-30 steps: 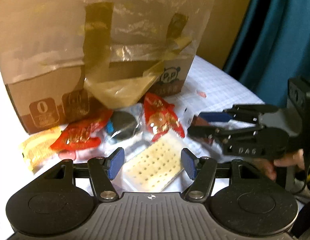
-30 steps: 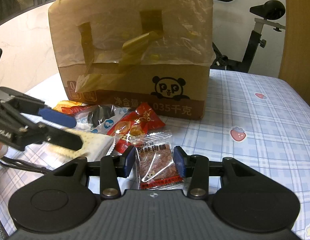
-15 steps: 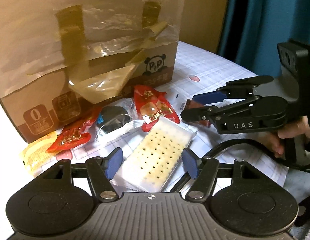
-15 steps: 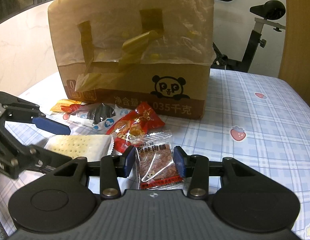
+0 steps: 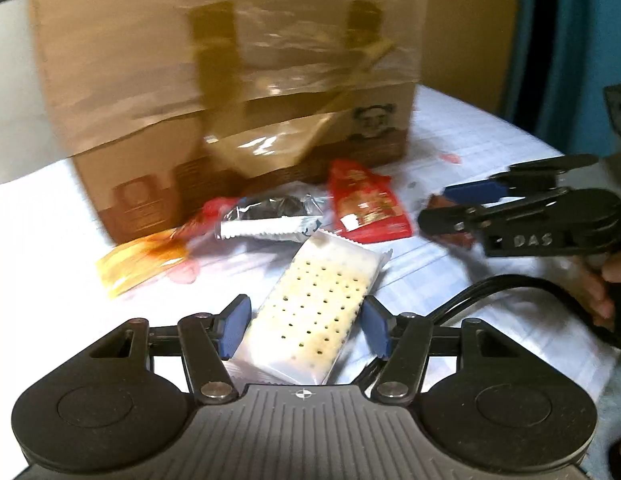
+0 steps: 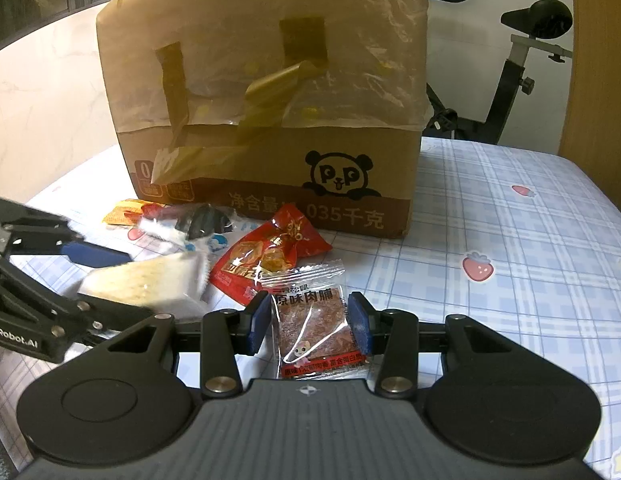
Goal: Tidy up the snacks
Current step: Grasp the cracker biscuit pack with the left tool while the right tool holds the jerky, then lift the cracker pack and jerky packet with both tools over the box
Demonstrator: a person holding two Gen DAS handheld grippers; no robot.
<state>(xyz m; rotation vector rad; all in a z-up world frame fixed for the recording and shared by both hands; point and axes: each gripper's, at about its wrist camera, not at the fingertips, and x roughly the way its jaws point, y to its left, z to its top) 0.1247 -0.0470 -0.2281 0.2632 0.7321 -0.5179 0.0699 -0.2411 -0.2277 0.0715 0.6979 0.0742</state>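
A cracker packet (image 5: 314, 300) lies on the checked tablecloth (image 6: 510, 300) between the blue pads of my left gripper (image 5: 304, 326). Its jaws are closing, and the pads meet the packet's long sides. In the right wrist view the left gripper (image 6: 122, 280) comes in from the left, and the cracker packet (image 6: 146, 280) sits tilted and blurred between its fingers. My right gripper (image 6: 308, 320) is shut on a clear packet of brown jerky (image 6: 314, 320), low over the cloth. The left wrist view shows the right gripper (image 5: 434, 208) at the right.
A tall taped cardboard box (image 6: 270, 160) with a panda logo stands behind the snacks. In front of it lie a red packet (image 5: 366, 208), a dark snack in a clear wrapper (image 5: 270, 216) and a yellow packet (image 5: 142, 260). A black cable (image 5: 490, 292) crosses the cloth. An exercise bike (image 6: 530, 60) stands behind.
My left gripper has swung and moved in until the cracker packet fills the gap between its pads. The packet has tilted in the right wrist view. The right gripper has kept still.
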